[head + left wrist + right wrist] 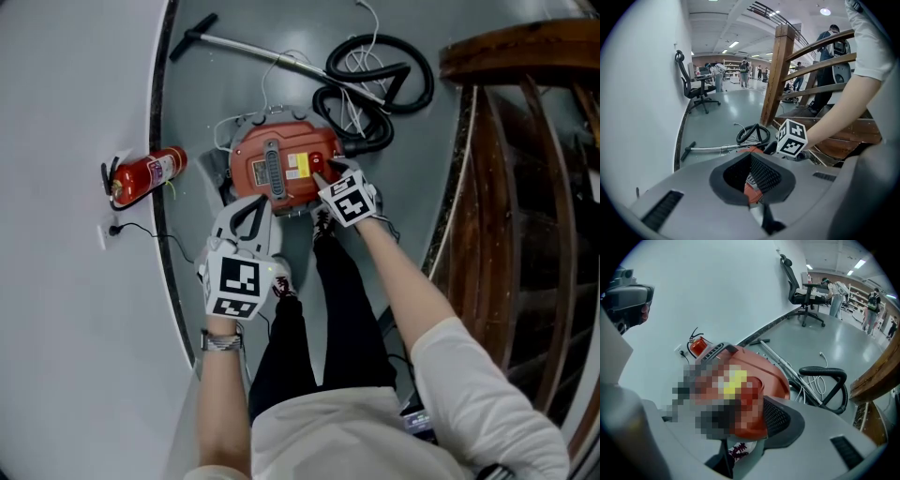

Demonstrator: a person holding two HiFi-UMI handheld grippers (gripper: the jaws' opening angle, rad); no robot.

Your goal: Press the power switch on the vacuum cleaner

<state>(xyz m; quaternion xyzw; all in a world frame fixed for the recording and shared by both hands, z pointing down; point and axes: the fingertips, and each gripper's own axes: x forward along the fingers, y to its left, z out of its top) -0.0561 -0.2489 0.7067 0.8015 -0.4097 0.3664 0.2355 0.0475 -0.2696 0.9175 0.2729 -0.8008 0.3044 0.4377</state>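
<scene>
The round red plastic vacuum cleaner (277,169) sits on the grey floor (412,178) beside a white wall. Its small red power switch (316,163) is on top, at the cleaner's 3 o'clock side. The right gripper (328,178) has its jaws closed on nothing, and its tip is right at the switch. The left gripper (251,208) hangs at the cleaner's 6 o'clock with its jaws together and empty. A black bendy hose (412,89) lies at 1 o'clock. A red fire extinguisher (145,175) lies at 9 o'clock.

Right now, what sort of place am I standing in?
Probably a large open office or workshop hall, indoors. An office chair stands by the white wall, a wooden stair railing runs alongside, and a fire extinguisher sits at the foot of the wall.
</scene>
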